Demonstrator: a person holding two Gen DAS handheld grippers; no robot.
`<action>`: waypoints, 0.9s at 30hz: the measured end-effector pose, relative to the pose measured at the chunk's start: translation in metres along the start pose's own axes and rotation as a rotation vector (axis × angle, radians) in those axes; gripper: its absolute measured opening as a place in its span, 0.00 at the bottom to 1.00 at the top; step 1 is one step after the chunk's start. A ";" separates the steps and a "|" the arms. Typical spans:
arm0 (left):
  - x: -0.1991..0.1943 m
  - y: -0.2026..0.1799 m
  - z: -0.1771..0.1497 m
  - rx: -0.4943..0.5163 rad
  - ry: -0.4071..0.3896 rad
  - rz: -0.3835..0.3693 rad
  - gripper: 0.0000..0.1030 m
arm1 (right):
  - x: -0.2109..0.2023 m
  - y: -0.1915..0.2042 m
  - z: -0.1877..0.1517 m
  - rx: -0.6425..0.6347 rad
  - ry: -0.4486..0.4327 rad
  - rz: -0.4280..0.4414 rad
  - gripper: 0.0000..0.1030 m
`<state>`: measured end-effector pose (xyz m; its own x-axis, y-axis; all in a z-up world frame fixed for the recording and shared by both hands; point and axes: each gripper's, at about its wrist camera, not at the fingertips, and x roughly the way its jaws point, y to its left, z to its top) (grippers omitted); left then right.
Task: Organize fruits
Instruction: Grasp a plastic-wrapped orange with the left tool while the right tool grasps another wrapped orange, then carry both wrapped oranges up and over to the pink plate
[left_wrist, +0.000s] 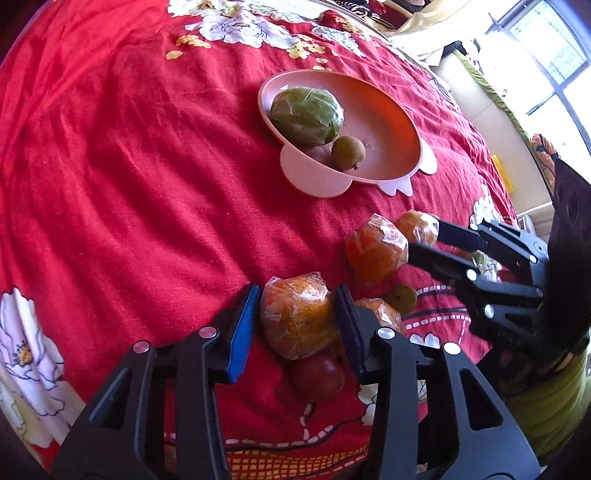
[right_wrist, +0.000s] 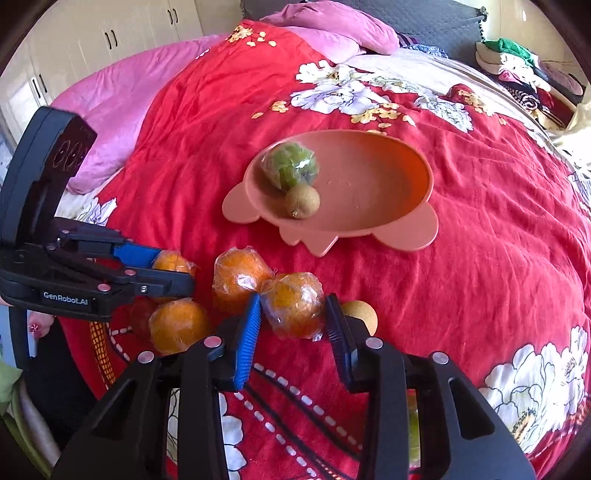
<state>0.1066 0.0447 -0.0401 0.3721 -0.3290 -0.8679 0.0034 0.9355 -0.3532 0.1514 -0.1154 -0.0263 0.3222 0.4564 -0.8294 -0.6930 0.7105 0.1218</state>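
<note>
Only legible text: "GenRobot.AI", white lettering on the side of the black plastic left tool (right_wrist: 173, 271), left edge of the right-wrist view.

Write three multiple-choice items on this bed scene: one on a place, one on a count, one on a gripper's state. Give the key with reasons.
1. Where does the green wrapped fruit lie?
A. in the pink plate
B. on the red bedspread
C. between a gripper's fingers

2. How many fruits lie in the pink plate?
A. none
B. two
C. four

3. What is the left gripper doing?
A. standing wide open over bare cloth
B. closed on a wrapped orange
C. gripping the plate's rim

Key:
1 A, it rests inside the plate's rim.
2 B, only the green wrapped fruit and a small brown fruit beside it lie there.
3 B, both pads press the wrapped orange's sides in the left wrist view.
</note>
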 end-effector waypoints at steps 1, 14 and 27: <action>0.000 0.000 0.000 0.003 -0.001 0.006 0.33 | 0.000 0.000 0.001 -0.001 -0.001 -0.001 0.33; 0.009 -0.020 -0.003 0.100 0.005 0.121 0.37 | 0.007 -0.002 0.009 -0.015 0.015 -0.002 0.31; 0.009 -0.018 0.000 0.099 -0.009 0.101 0.33 | 0.008 -0.008 0.010 0.017 0.013 0.053 0.31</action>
<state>0.1097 0.0248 -0.0421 0.3833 -0.2318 -0.8941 0.0564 0.9721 -0.2278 0.1656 -0.1123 -0.0286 0.2763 0.4868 -0.8287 -0.6977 0.6946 0.1754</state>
